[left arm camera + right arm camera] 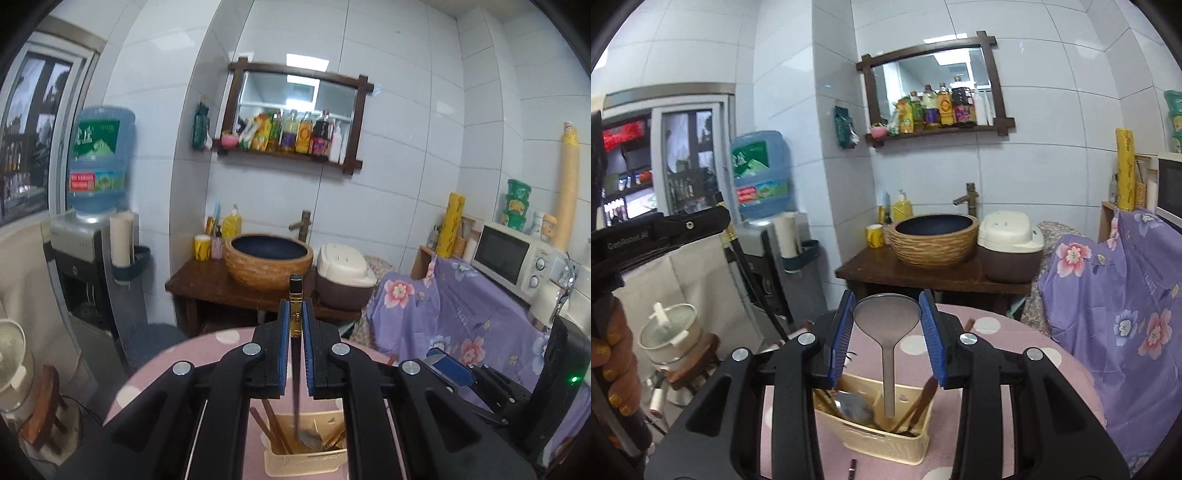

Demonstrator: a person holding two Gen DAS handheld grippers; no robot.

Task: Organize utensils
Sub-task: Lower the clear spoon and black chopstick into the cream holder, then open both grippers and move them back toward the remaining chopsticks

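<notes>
In the left wrist view my left gripper (296,308) is shut on the gold and black handle of a metal spoon (296,295). Its shaft hangs straight down and its bowl (309,437) sits inside a cream slotted basket (306,463). In the right wrist view my right gripper (886,299) is shut on the round bowl of a grey spoon (886,314), blue pads on either edge. That spoon's handle (889,398) hangs down over the cream basket (879,443). The basket holds brown chopsticks (918,406) and another spoon (855,408).
The basket stands on a round pink table with white dots (1015,354). A small dark item (853,467) lies in front of the basket. Behind are a wooden stand with a basin (936,236) and a rice cooker (1010,243). A purple floral cloth (1115,314) is at the right.
</notes>
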